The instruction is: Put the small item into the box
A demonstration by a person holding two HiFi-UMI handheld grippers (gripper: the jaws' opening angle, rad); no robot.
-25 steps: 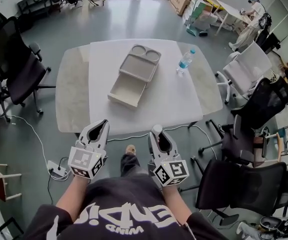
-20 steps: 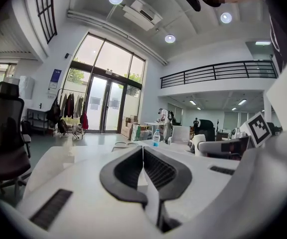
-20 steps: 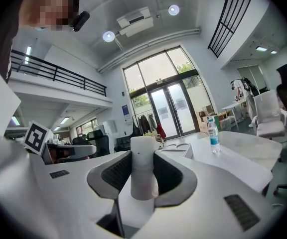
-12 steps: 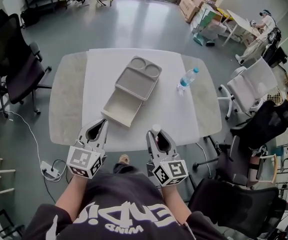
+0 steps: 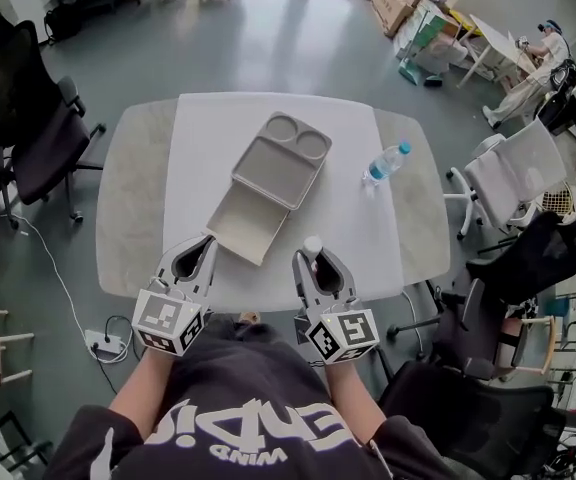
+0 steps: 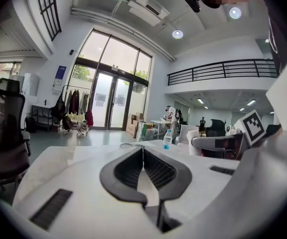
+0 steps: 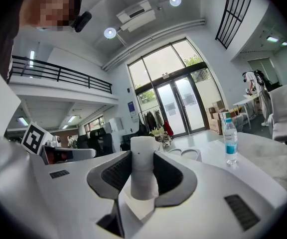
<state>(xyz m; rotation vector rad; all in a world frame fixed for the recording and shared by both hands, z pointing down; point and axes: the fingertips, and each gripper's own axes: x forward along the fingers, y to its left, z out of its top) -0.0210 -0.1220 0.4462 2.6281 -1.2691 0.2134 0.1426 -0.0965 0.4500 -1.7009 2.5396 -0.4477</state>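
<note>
A beige box (image 5: 236, 224) lies open on the white table (image 5: 353, 223), its lid (image 5: 280, 158) with two round recesses folded back behind it. My right gripper (image 5: 312, 255) hangs over the table's near edge, right of the box, shut on a small white cylinder (image 5: 313, 245). In the right gripper view the cylinder (image 7: 143, 173) stands upright between the dark pads, with the lid (image 7: 187, 154) beyond it. My left gripper (image 5: 204, 242) hovers at the box's near left corner. In the left gripper view its fingertips (image 6: 143, 148) meet with nothing between them.
A water bottle (image 5: 386, 162) stands on the table at the right, also seen in the right gripper view (image 7: 229, 139). Office chairs stand to the left (image 5: 38, 138) and right (image 5: 513, 173). A power strip (image 5: 103, 343) lies on the floor. A person (image 5: 540, 63) works at a far table.
Both grippers have moved forward, from short of the table to over its near edge, closer to the box. The right gripper keeps hold of the white cylinder.
</note>
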